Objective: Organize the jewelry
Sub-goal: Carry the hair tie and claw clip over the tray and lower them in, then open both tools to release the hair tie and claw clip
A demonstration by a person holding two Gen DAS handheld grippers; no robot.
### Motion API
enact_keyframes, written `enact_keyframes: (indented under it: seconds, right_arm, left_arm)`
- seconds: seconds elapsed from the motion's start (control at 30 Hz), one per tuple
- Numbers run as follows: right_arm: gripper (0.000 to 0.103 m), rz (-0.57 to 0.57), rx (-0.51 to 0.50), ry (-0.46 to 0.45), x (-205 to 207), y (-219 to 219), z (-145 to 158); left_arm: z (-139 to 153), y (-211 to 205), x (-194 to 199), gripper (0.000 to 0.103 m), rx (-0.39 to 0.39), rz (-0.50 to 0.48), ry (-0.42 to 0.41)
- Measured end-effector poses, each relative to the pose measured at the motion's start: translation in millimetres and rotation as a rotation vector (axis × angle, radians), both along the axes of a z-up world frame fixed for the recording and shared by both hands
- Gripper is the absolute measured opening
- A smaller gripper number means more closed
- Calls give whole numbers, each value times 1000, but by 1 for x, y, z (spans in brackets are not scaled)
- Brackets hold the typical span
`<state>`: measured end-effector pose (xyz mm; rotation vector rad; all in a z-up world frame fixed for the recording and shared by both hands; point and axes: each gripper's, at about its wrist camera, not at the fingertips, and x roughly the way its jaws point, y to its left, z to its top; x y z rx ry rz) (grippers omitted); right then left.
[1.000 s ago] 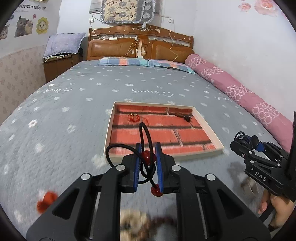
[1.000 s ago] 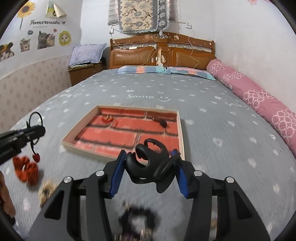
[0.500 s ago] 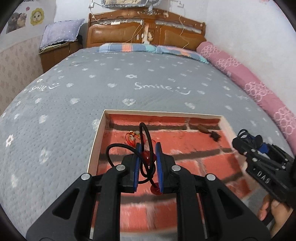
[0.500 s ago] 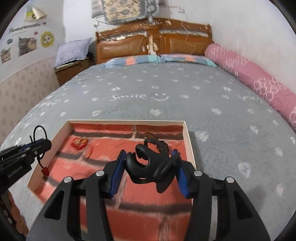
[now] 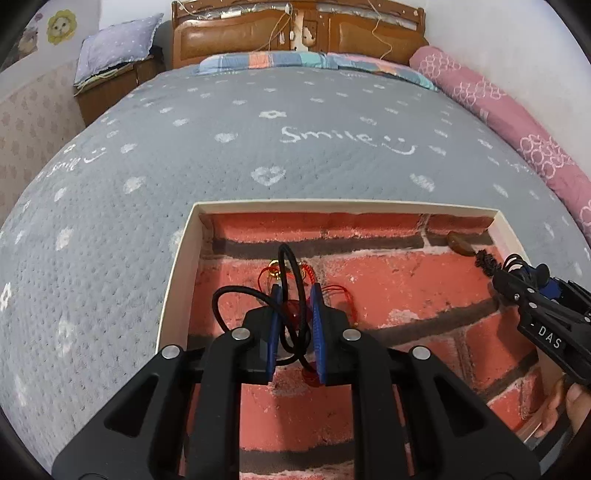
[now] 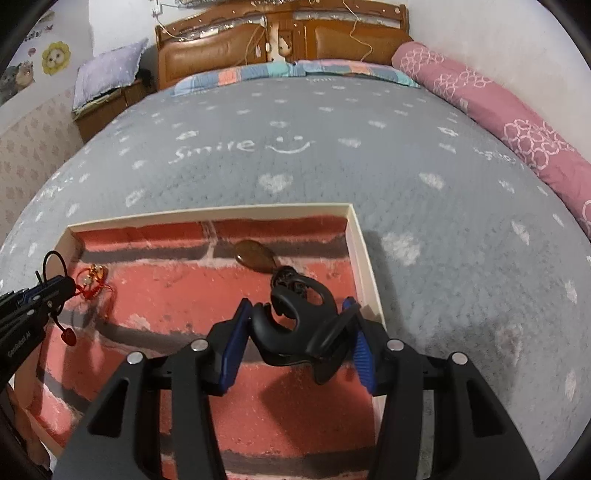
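A shallow tray point(image 5: 177, 266) with a red brick-print floor lies on the grey bedspread; it also shows in the right wrist view point(image 6: 356, 236). My left gripper point(image 5: 294, 295) is shut on a black cord necklace point(image 5: 229, 299) with red heart beads, held over the tray's left part. My right gripper point(image 6: 297, 314) is shut on a black hair claw clip point(image 6: 295, 325) over the tray's right part. A red string bracelet with a gold charm point(image 6: 92, 277) and a brown pendant with a black tassel point(image 6: 255, 254) lie in the tray.
The grey bedspread point(image 5: 295, 122) with white hearts and "Smile" print stretches beyond the tray. A pink bolster point(image 5: 517, 122) runs along the right wall. A wooden headboard point(image 6: 284, 33) and a nightstand point(image 5: 110, 88) stand at the back.
Both grippers have moved forward from the bedspread's near side to over the tray, each still holding its item. The loose items on the bedspread have passed out of view.
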<state>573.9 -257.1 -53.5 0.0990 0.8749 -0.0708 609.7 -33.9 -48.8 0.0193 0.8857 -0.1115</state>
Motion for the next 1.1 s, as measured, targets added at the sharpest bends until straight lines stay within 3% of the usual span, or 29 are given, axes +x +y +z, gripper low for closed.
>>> enact_keyframes:
  seconds: [0.43, 0.47, 0.53, 0.57, 0.6, 0.63, 0.77, 0.87, 1.1]
  right_arm:
    - [51, -4, -8, 66, 7, 1, -9]
    - [54, -6, -7, 67, 7, 1, -8]
    - [66, 10, 13, 69, 5, 2, -7]
    - [69, 21, 12, 70, 4, 4, -5]
    - [75, 29, 6, 66, 3, 6, -2]
    - [84, 26, -18, 56, 0, 8, 3]
    - [86, 25, -51, 23, -11, 6, 22]
    - [92, 20, -46, -8, -26, 0, 42]
    - [96, 13, -56, -93, -79, -16, 93]
  left_arm:
    - [-13, -3, 12, 14, 29, 1, 102]
    - [-13, -3, 12, 19, 32, 3, 104]
    - [-9, -1, 10, 47, 35, 14, 90]
    - [-5, 0, 7, 70, 44, 25, 70]
    - [0, 1, 4, 85, 50, 33, 48]
    - [6, 3, 0, 88, 52, 36, 27]
    - [30, 11, -10, 88, 32, 35, 20]
    - [58, 20, -27, 98, 25, 49, -29]
    - [113, 32, -87, 98, 8, 32, -113]
